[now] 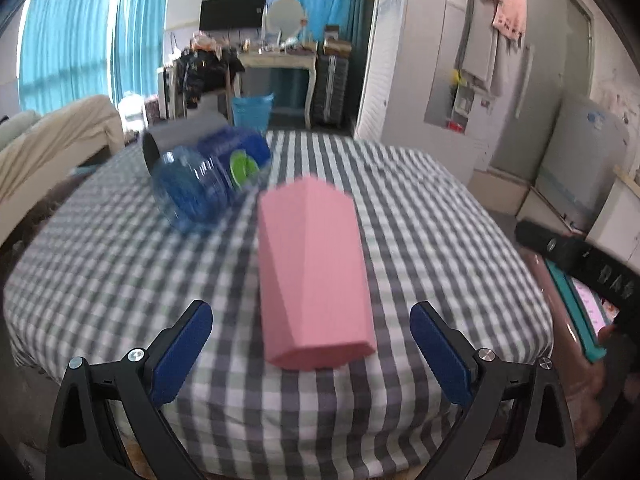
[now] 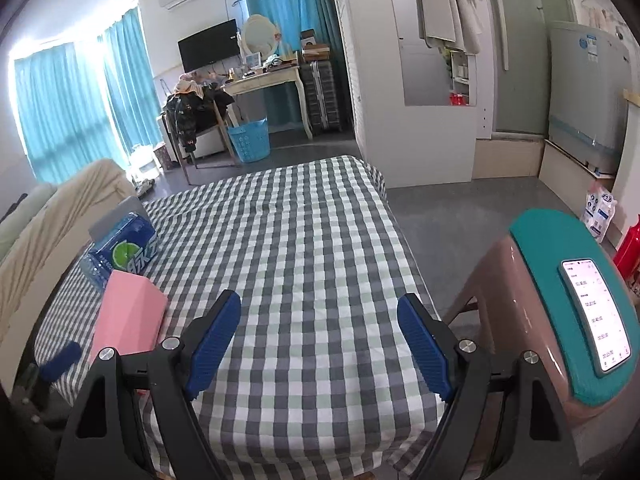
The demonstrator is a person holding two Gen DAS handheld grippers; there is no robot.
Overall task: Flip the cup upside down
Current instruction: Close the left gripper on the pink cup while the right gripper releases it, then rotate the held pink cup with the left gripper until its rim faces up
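A pink faceted cup (image 1: pixel 312 276) lies on its side on the checked tablecloth (image 1: pixel 420 208), its closed base toward me. My left gripper (image 1: pixel 312 344) is open, its blue pads on either side of the cup's near end, not touching it. In the right wrist view the cup (image 2: pixel 128 320) lies at the table's left side. My right gripper (image 2: pixel 318 336) is open and empty above the table's near middle, to the right of the cup.
A blue water bottle (image 1: pixel 200 184) lies on its side behind the cup, with a grey cylinder (image 1: pixel 180 136) beyond it. A pink stool with a teal top (image 2: pixel 560 308) and a phone (image 2: pixel 596 316) stands right of the table.
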